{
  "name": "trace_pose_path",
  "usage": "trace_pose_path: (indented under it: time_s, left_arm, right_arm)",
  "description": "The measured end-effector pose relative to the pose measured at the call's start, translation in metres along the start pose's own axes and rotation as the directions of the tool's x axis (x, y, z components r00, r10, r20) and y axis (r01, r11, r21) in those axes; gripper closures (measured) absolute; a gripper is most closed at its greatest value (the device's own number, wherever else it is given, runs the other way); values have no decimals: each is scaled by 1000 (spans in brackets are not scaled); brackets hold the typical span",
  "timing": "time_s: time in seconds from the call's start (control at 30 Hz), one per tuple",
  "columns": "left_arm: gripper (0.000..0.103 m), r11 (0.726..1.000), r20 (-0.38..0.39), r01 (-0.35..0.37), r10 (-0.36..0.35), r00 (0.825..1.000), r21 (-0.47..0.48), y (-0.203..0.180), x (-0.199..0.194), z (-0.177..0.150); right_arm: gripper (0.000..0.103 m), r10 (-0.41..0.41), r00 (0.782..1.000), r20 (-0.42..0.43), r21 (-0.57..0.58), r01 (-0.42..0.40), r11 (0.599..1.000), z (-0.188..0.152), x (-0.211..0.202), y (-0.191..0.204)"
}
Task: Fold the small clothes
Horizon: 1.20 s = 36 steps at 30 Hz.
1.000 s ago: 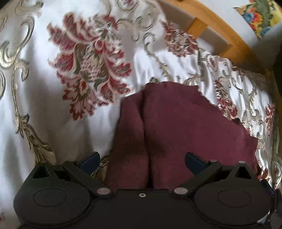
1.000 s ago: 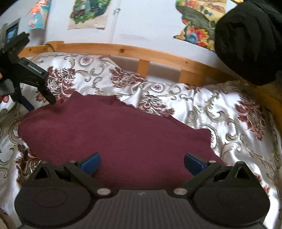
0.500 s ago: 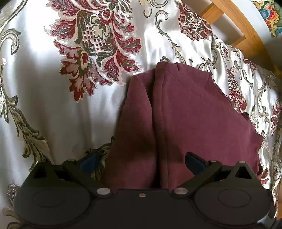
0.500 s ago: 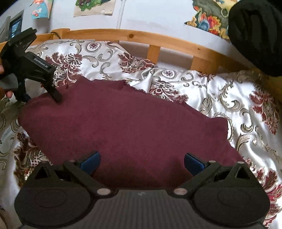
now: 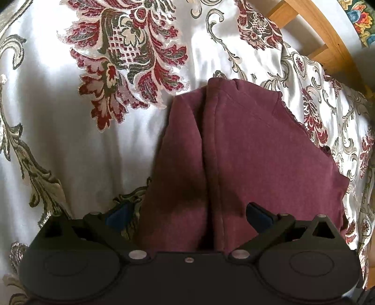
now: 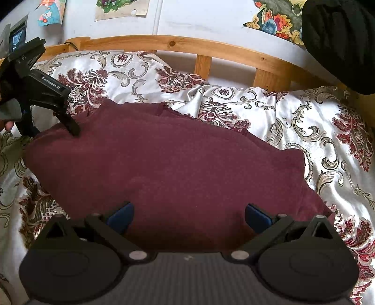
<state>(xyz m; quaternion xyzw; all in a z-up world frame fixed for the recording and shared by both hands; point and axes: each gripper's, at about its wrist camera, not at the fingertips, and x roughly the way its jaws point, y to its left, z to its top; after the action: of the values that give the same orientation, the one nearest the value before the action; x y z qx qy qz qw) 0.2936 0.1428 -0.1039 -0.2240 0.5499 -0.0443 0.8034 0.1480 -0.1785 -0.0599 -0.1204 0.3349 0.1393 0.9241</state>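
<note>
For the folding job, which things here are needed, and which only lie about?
Needed:
- maroon garment
- left claw, open
- right claw, open
- floral bedspread, the work surface

Only lying about:
- wooden bed frame
- pictures on the wall
- black cloth

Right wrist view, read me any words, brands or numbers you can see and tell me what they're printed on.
"GenRobotAI": white lettering on the arm of the left gripper, seen at the left edge.
A partial white mark higher on the same gripper is cut off, unreadable.
The wall posters show pictures only; no legible words.
</note>
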Motion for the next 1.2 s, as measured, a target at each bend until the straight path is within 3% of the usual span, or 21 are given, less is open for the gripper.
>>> trace_pose_path:
  time_s: [0.37,0.57,0.77,0.93,1.1,1.2]
  left_arm:
    - [10,1000,6,11,-11,1000,-12,4,-3,0]
    - [28,997,55,62,-60,997,-38,9,-14,-1]
    - [42,996,62,57,-53,997,-64,14,-16,-1]
    - [58,999,85,45,-44,995,-10,4,-21,-4]
    - [56,998,104,12,-19,994,68,-11,-23,-8]
    - [67,998,109,-6,0,994,60,-10,-22,-8]
  right_arm:
    - [0,16,1000,-20,43,-15,999,-1,2,-4]
    - [0,17,1000,-20,44,-16,999,-1,2,-4]
    - [0,17,1000,-20,43,-16,999,-1,2,-5]
    - [0,18,1000,-20,43,-17,999,-1,2,-5]
    - [0,18,1000,-21,44,-17,999,-2,2,-5]
    - [0,18,1000,-20,44,-17,999,-1,2,-5]
